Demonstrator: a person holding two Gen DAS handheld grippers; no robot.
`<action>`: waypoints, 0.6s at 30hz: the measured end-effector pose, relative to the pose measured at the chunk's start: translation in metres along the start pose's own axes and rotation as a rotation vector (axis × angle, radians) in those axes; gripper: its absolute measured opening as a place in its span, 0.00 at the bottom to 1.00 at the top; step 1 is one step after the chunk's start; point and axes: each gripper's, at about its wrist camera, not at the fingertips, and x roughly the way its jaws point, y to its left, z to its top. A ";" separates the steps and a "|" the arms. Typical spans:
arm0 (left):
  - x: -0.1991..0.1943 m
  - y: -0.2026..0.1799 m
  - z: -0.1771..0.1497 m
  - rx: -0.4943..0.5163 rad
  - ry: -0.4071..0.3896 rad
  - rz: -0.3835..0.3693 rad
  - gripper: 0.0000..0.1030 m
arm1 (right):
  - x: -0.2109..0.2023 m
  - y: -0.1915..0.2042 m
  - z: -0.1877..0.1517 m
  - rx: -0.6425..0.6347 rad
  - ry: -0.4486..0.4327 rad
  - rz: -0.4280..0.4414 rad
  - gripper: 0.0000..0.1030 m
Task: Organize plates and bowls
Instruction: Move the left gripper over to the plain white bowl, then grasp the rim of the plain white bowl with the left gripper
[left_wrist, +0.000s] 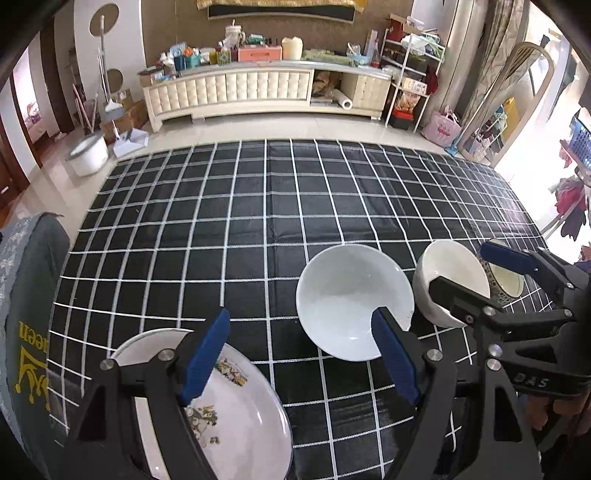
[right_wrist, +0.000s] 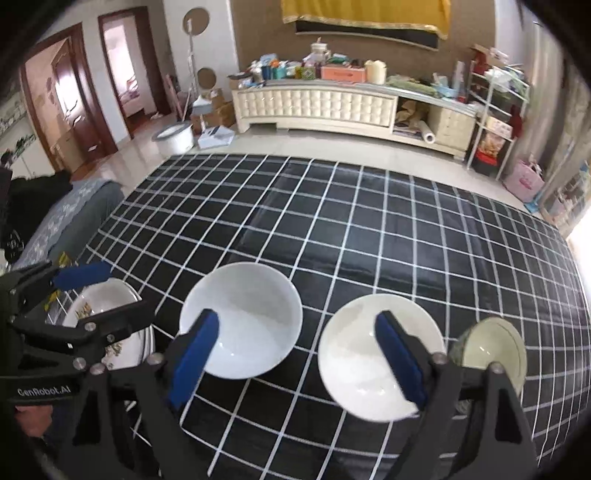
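Across the bench (right_wrist: 369, 229), with its black-and-white checked cloth, four dishes sit in a rough row along the near edge. Biggest is the flower-print plate (left_wrist: 236, 413) at the left end, then the wide white bowl (right_wrist: 240, 317), then the smaller white bowl (right_wrist: 369, 354), then a little patterned-rim bowl (right_wrist: 491, 350) at the far right.

Left gripper (left_wrist: 301, 354) has its jaws spread with nothing between them, hanging over the gap between plate and wide white bowl: plate at about 8 o'clock from the jaws, bowl at about 1 o'clock. Right gripper (right_wrist: 297, 356) is also spread and empty, wide bowl at 11 o'clock, smaller one at 2 o'clock. My guess is each hand goes for its nearer dish, left the plate, right the smaller bowl.

Only the right wrist view shows the little patterned-rim bowl whole; in the left view the other gripper covers most of it. Left view shows more of the plate's face, though its jaws hide part of it.
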 end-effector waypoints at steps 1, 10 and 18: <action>0.004 0.000 0.000 0.003 0.012 -0.009 0.71 | 0.006 0.001 0.001 -0.012 0.018 0.003 0.65; 0.042 0.007 -0.006 -0.028 0.134 -0.038 0.31 | 0.051 0.000 0.001 -0.057 0.152 0.032 0.43; 0.065 0.011 -0.013 -0.062 0.212 -0.093 0.23 | 0.070 0.000 0.001 -0.069 0.199 0.031 0.32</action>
